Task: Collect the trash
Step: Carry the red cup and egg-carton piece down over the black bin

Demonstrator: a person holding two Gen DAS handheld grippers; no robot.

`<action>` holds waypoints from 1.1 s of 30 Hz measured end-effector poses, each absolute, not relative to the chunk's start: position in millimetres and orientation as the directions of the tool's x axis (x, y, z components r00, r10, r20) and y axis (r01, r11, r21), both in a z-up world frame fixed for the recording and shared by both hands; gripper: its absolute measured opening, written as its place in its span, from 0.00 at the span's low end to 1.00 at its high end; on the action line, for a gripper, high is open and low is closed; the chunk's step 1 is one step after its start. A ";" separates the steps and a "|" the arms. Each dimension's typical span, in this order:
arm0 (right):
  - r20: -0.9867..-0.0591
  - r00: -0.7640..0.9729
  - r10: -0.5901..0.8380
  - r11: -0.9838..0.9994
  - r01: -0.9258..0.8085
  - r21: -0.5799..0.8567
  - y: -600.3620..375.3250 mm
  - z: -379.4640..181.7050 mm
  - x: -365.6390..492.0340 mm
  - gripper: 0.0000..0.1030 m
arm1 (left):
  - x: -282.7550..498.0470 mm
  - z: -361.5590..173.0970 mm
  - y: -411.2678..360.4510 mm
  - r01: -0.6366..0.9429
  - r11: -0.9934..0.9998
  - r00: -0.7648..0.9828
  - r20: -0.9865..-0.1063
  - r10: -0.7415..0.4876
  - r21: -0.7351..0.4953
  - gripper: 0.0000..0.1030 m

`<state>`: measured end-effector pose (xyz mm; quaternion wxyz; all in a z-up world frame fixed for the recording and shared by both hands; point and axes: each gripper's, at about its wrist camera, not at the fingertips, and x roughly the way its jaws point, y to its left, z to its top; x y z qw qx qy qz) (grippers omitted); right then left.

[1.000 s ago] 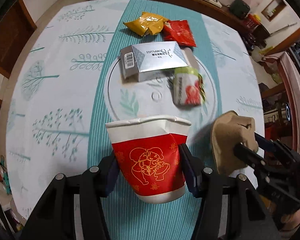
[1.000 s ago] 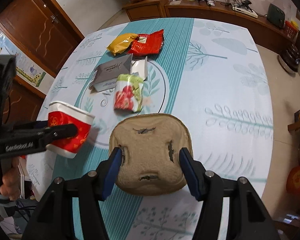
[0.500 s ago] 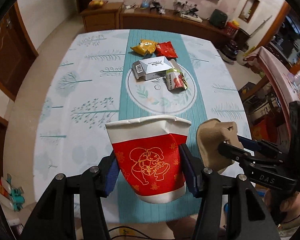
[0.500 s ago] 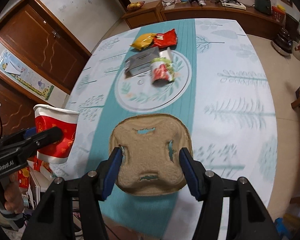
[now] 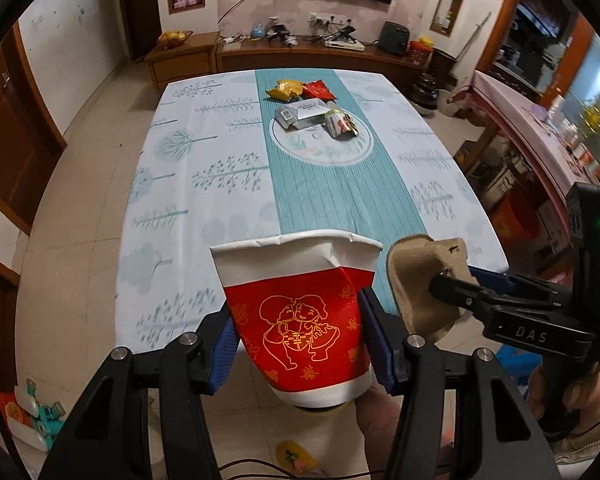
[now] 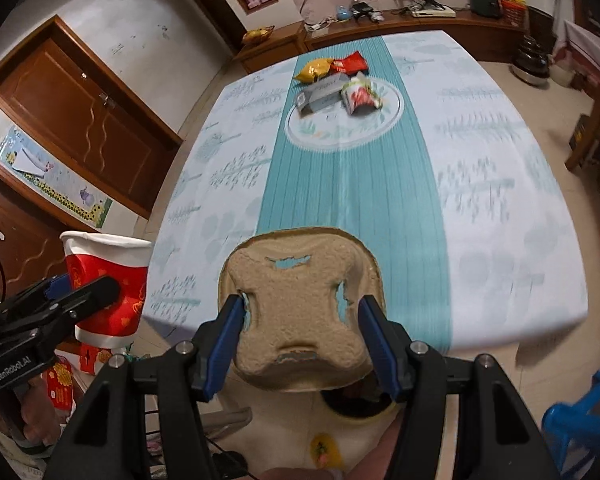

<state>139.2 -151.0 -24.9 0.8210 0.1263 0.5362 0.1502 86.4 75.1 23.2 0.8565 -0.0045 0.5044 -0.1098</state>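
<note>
1. trash already in hand: my left gripper (image 5: 300,336) is clamped on a crumpled red-and-white paper cup with a gold cartoon print (image 5: 300,320), blue pads pressing its dented sides, cup upright with its rim toward the top of the frame.

2. my right gripper (image 6: 300,336) is clamped on a brown moulded-pulp cup carrier (image 6: 300,312), pads seated in the notches on its left and right edges; in the left wrist view it sits just right of the cup, apart from it.

3. both held pieces hang past the near edge of the table with the pale leaf-print cloth and teal centre stripe (image 5: 204,208), over the floor at the bottom of both frames.

4. remaining trash sits well apart, in the upper centre of both views: a yellow snack wrapper (image 5: 282,90), a red snack wrapper (image 5: 318,90), a grey-and-white flat carton (image 5: 300,114) and a crushed green-and-red packet (image 5: 340,123).

5. the relation i'm steering by: a dark round opening (image 6: 356,404) shows low in the right wrist view, directly under the carrier; i take it for the bin but can't be sure. the right gripper looks nearer to it, the cup lying off to the frame's left.

6. my judgement: release the carrier first, then bring the cup across over the same spot.
</note>
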 end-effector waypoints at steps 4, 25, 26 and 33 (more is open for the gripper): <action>-0.846 0.385 0.370 0.927 -0.088 0.366 -130.1 -25.4 88.5 0.58 | 46.4 18.4 88.1 0.216 0.969 0.458 -0.864 -0.211 -0.122 0.53; -0.911 0.243 0.333 0.938 0.010 0.345 -137.6 -75.4 -12.9 0.58 | -14.7 -56.3 53.6 0.259 0.959 0.313 -0.929 -0.199 -0.118 0.53; -0.915 0.226 0.335 0.937 0.023 0.349 -141.4 -88.9 -11.9 0.58 | -14.1 -67.9 49.2 0.253 0.961 0.302 -0.934 -0.189 -0.112 0.53; -0.935 0.125 0.333 0.933 0.099 0.346 -158.2 -173.0 -4.7 0.58 | -5.0 -148.4 33.2 0.188 0.973 0.219 -0.961 -0.171 -0.131 0.53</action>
